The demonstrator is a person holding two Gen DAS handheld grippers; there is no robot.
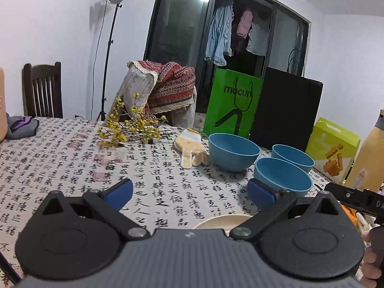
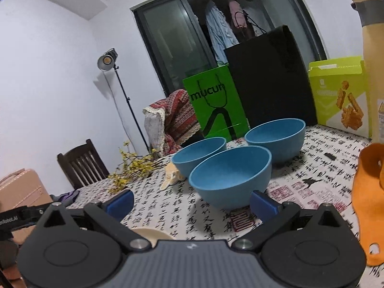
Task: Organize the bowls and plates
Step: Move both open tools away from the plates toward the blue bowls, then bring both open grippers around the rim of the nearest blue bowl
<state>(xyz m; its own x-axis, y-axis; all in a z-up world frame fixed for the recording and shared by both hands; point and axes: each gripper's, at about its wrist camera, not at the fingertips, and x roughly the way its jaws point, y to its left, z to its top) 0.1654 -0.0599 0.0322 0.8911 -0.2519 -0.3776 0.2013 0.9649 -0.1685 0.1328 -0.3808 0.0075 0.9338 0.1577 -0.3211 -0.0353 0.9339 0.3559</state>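
Three blue bowls stand upright on the calligraphy tablecloth. In the left wrist view a large bowl (image 1: 233, 151) is farthest left, a small one (image 1: 292, 158) behind, and another (image 1: 283, 176) nearest, just beyond my right-hand pad. My left gripper (image 1: 190, 192) is open, nothing between its fingers. A cream plate (image 1: 223, 222) peeks out just under it. In the right wrist view the nearest bowl (image 2: 231, 175) sits just ahead of my open right gripper (image 2: 192, 202), with two more bowls (image 2: 199, 154) (image 2: 276, 138) behind. The cream plate (image 2: 152, 235) shows at the lower left.
A green bag (image 1: 231, 103), a black bag (image 1: 286, 110) and a snack box (image 1: 333, 148) line the table's far side. Yellow flower twigs (image 1: 130, 129) and a knit glove (image 1: 189, 150) lie left of the bowls. An orange item (image 2: 368, 204) hangs at the right. A tall beige bottle (image 2: 374, 67) stands far right.
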